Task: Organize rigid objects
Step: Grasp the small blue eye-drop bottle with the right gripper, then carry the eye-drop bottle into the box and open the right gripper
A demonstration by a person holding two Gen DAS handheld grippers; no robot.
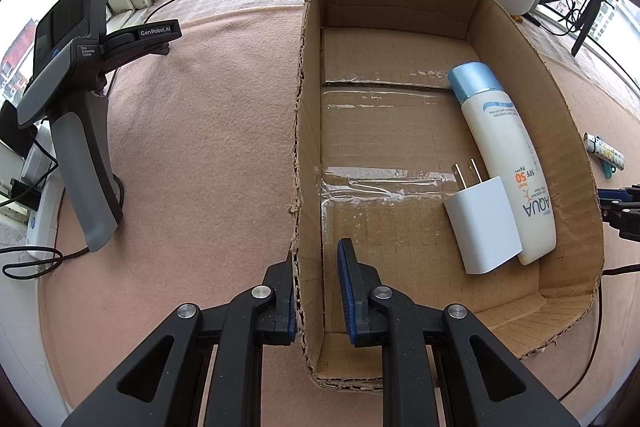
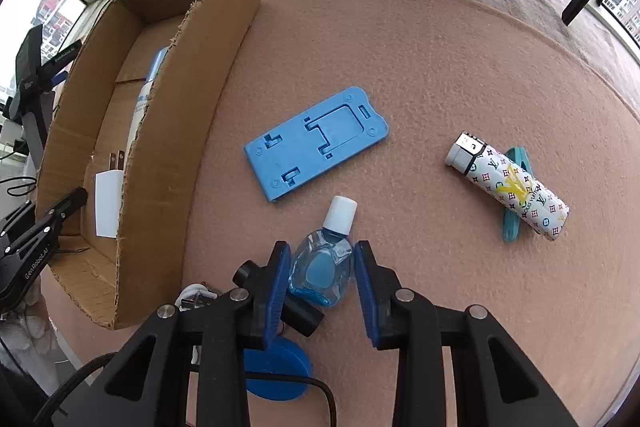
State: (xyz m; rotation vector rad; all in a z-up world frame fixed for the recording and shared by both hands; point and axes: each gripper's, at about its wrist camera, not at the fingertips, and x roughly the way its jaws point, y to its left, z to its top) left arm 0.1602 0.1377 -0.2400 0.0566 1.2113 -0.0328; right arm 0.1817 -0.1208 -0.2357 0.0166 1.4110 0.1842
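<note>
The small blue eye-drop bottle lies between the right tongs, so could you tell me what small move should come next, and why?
Probably close the right tongs a little further: the small blue eye-drop bottle sits between the pads, which do not yet clearly press it.

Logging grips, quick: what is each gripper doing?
Left gripper: shut on the cardboard box wall.
Right gripper: open, straddling the eye-drop bottle.

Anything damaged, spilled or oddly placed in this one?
Nothing spilled. The cardboard box has ragged, torn top edges. The patterned lighter lies across a teal clip, half covering it. The eye-drop bottle lies flat between the right tongs.
</note>
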